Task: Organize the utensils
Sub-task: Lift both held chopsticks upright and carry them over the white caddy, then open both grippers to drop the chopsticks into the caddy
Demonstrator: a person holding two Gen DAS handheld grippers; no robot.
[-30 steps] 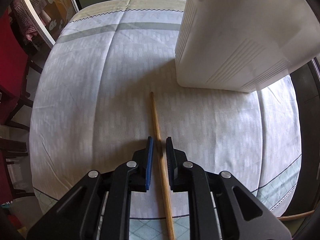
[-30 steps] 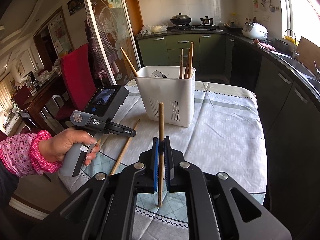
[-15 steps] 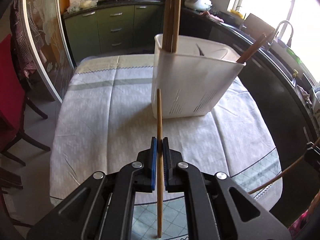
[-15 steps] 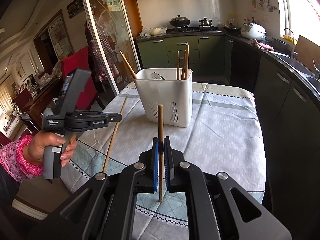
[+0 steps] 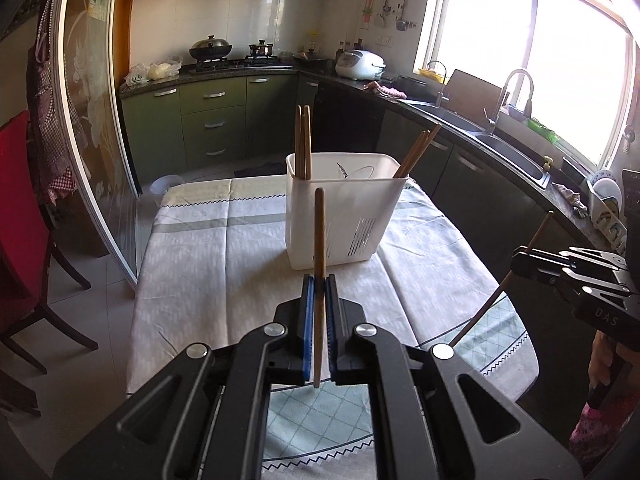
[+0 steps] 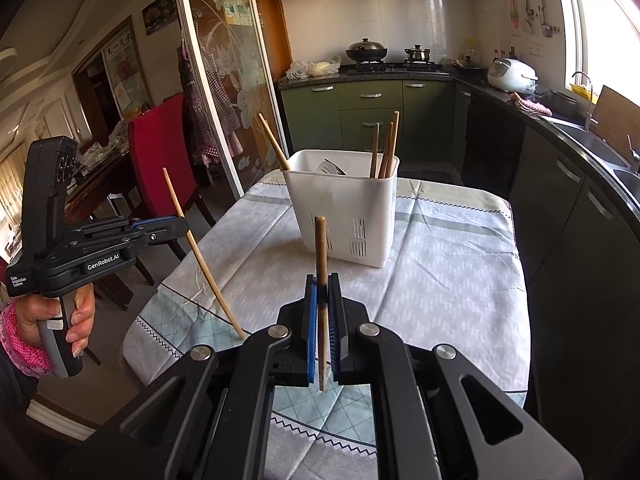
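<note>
A white utensil holder stands on the table with several wooden chopsticks and a metal utensil in it. My left gripper is shut on a light wooden chopstick, held in the air short of the holder and to its left. My right gripper is shut on a darker chopstick, also held in the air on the near side of the holder. Both chopsticks stand roughly upright between the blue pads.
The table wears a pale cloth with a checked near border. A red chair and a glass sliding door stand to the left. Dark kitchen counters with a sink run along the right.
My left gripper closed on the chopstick lying on the cloth, lifted it clear and tipped it upright, pulling back from the holder. The right gripper stayed put with its chopstick.
</note>
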